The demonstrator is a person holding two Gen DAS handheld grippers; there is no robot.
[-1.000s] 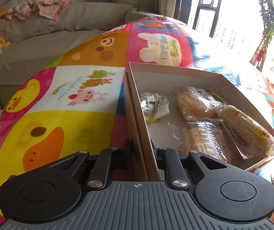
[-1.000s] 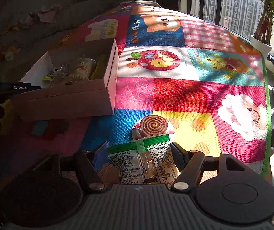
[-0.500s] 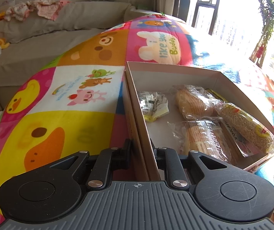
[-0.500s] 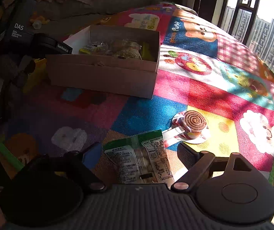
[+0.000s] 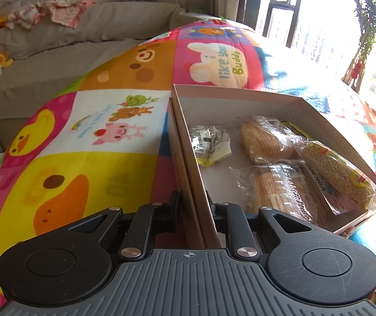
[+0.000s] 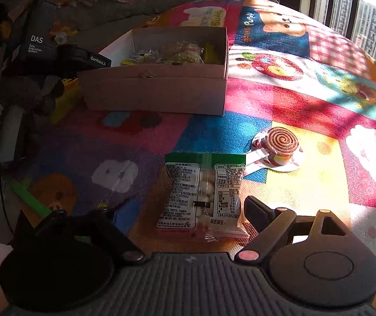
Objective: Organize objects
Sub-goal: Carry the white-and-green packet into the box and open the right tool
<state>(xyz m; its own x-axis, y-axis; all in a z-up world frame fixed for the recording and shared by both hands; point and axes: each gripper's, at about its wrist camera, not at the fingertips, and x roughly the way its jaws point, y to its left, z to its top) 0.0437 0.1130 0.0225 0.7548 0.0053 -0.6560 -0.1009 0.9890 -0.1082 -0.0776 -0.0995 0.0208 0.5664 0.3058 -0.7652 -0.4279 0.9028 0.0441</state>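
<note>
A colourful patchwork animal-print play mat [image 6: 306, 100] is carrying everything. On it, far left, a shallow pale cardboard box [image 6: 156, 93] is sitting; the left tongs [image 5: 192, 205] are pinching its near side wall. Inside it are lying three clear-wrapped bread rolls [image 5: 264, 139] and a small crinkled yellow-and-white packet [image 5: 210, 144].

The right tongs [image 6: 185, 208] are spread wide around a green-topped clear plastic snack packet [image 6: 203, 192], lying flat on the mat, not gripped. It is probably light, soft and slippery; pinching across its middle seems best. Just beside it, to the right, is resting a brown spiral lollipop in wrapper [image 6: 280, 144].
</note>
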